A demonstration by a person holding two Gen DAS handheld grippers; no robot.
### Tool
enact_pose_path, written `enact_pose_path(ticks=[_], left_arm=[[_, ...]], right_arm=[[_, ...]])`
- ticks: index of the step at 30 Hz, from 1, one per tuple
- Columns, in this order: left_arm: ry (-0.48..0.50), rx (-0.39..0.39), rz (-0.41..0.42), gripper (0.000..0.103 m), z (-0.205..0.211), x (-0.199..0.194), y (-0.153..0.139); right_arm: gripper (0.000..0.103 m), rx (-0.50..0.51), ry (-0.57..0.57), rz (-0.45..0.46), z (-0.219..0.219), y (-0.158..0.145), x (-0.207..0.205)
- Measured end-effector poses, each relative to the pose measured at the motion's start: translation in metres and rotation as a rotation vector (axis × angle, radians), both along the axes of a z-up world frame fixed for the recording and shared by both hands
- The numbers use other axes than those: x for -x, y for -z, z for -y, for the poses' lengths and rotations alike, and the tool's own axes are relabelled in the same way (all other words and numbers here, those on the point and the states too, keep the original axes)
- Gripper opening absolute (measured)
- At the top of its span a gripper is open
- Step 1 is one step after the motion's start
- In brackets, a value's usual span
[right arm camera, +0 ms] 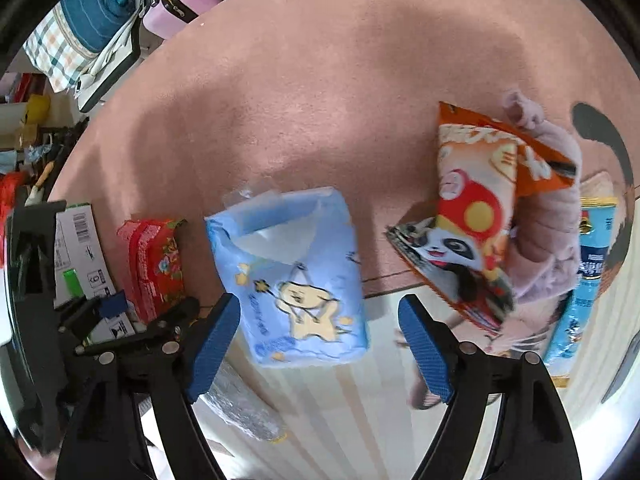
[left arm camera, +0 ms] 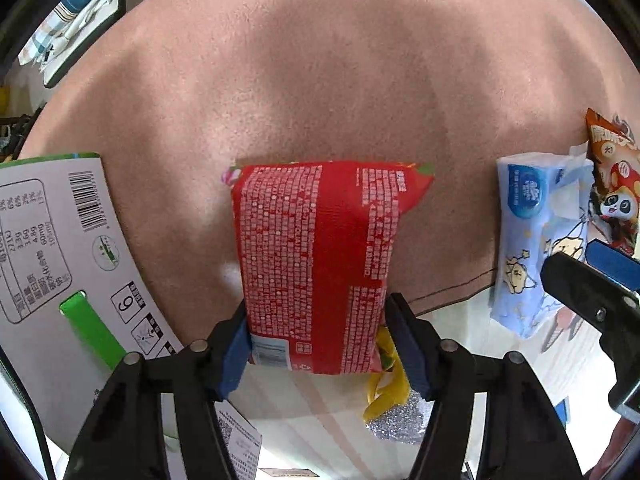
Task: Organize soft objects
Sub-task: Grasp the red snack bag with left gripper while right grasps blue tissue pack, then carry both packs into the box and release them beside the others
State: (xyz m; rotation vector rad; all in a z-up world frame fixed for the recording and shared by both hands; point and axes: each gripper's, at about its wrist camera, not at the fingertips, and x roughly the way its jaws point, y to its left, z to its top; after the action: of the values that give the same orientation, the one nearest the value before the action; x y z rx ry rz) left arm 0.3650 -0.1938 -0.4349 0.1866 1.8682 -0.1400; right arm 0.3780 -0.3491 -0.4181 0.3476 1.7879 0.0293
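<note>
At the far left lies a white printed carton with a green strip (left arm camera: pixel 60 256), flat on the pink carpet (left arm camera: pixel 320 80). Just right of it, the left claw (left arm camera: pixel 316 344) is closed on the lower end of a red crinkly foil packet covered in white print (left arm camera: pixel 316 256), its blue pads pressed in on both sides; the packet stands out ahead of the claw over the carpet, and whether its far end touches the pile I cannot tell. This looks like the carrying step: one soft item is gripped and the next move calls for choosing a spot and setting it down without crushing it.

Further right, a pale blue soft tissue pack with a cartoon star (right arm camera: pixel 296 280) sits at the carpet's edge, directly ahead of the right claw (right arm camera: pixel 320 340), whose jaws stand wide apart and hold nothing. The pack lies between the line of the two pads but beyond their tips, not touching either. Closing on it would need a forward reach first.

Rightmost, an orange snack bag with a panda (right arm camera: pixel 472 220) leans against a lilac plush item (right arm camera: pixel 548 232)
</note>
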Motion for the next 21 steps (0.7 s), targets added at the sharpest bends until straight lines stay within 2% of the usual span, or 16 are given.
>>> enact_pose_path(ticks=[1,2,10,12,15,21], left_arm=[[-0.005,0.001,0.009,0.048,0.0,0.002,-0.002],[-0.013,0.004,0.014,0.047,0.001,0.003,-0.004],[-0.037,0.004,0.046,0.045,0.002,0.013,-0.01],[-0.046,0.003,0.053,0.044,-0.002,0.018,-0.012],[-0.06,0.012,0.082,0.043,-0.011,0.023,-0.028],[-0.093,0.086,0.175,0.043,-0.023,0.045,-0.084]], right_arm=[[0.084,-0.019,0.01,0.001,-0.004,0.0,-0.002],[0.084,-0.027,0.013,0.003,-0.008,0.005,0.001],[0.082,0.06,-0.046,-0.05,-0.039,0.035,-0.005],[0.064,0.089,-0.054,-0.052,-0.044,0.038,-0.006],[0.054,0.109,-0.066,-0.026,-0.045,0.028,-0.002],[0.053,0.109,-0.072,0.052,-0.057,-0.019,0.017]])
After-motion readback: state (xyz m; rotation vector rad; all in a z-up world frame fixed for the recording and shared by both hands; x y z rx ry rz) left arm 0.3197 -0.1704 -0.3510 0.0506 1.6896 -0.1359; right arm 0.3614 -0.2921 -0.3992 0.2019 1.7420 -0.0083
